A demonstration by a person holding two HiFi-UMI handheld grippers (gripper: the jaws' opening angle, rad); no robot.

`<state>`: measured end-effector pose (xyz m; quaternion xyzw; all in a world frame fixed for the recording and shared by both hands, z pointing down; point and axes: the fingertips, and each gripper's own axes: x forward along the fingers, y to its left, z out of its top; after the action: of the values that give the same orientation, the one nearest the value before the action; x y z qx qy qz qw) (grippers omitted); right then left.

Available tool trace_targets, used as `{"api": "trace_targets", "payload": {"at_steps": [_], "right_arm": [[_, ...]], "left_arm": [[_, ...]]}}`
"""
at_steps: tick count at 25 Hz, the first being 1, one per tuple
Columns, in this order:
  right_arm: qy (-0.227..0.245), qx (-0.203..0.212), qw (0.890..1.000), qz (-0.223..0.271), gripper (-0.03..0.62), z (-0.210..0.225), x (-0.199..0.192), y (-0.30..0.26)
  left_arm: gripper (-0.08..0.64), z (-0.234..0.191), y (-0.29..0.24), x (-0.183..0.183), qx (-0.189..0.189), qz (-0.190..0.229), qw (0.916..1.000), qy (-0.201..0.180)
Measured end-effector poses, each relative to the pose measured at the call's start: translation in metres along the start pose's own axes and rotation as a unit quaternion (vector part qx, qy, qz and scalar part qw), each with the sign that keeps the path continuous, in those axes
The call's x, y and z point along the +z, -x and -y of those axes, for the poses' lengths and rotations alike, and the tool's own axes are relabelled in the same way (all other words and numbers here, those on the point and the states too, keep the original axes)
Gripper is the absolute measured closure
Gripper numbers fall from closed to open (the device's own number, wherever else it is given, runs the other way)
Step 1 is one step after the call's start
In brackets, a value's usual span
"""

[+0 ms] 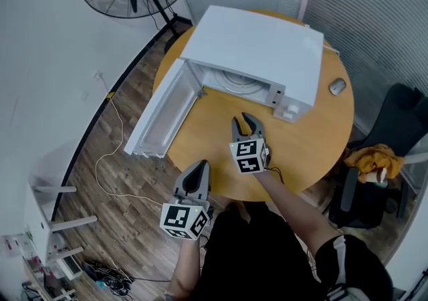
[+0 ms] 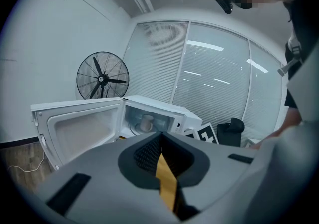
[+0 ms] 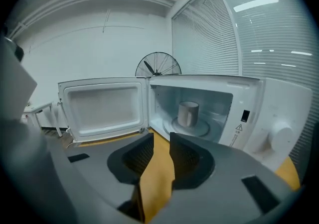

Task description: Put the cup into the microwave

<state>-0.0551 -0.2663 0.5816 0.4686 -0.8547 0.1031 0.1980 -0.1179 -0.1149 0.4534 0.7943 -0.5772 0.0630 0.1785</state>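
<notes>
Cup [image 3: 188, 113] inside microwave [image 3: 271, 111] — door [image 3: 102, 106] wide

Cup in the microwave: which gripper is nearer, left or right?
Right. The right gripper is over the table facing the cup; the left gripper is farther back, at the table's edge.

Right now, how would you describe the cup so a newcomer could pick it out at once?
Find the white microwave on the round wooden table, its door swung open to the left. Inside it, the cup stands upright on the glass turntable. It is the only thing in there: plain, pale and straight-sided.
</notes>
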Motion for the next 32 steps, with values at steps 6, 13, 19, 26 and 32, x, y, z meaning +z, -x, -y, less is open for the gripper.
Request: {"api": "trace_targets", "payload": {"at_steps": [6,13,19,26,32], "right_arm": [[0.000,-0.010,1.000,-0.010,0.518,-0.022,-0.004,0.048],[-0.014,-0.018,1.000,0.007,0.537,-0.047,-0.001,0.108],[-0.031,-0.012,0.999,0.018,0.571,-0.071,0.004,0.161],[-0.037,0.001,0.999,0.023,0.584,-0.095,0.005,0.212],[-0.047,0.022,0.998,0.043,0.584,-0.109,0.012,0.248]], "left_arm": [[0.565,0.000,0.027,-0.004,-0.024,0.003,0.9997,-0.002],[0.565,0.011,0.061,-0.010,-0.056,0.005,0.9983,-0.018],[0.565,0.022,0.092,-0.014,-0.074,0.017,0.9968,-0.023],[0.565,0.038,0.117,-0.022,-0.103,0.023,0.9941,-0.022],[0.565,0.052,0.129,-0.025,-0.129,0.025,0.9908,-0.030]]}}
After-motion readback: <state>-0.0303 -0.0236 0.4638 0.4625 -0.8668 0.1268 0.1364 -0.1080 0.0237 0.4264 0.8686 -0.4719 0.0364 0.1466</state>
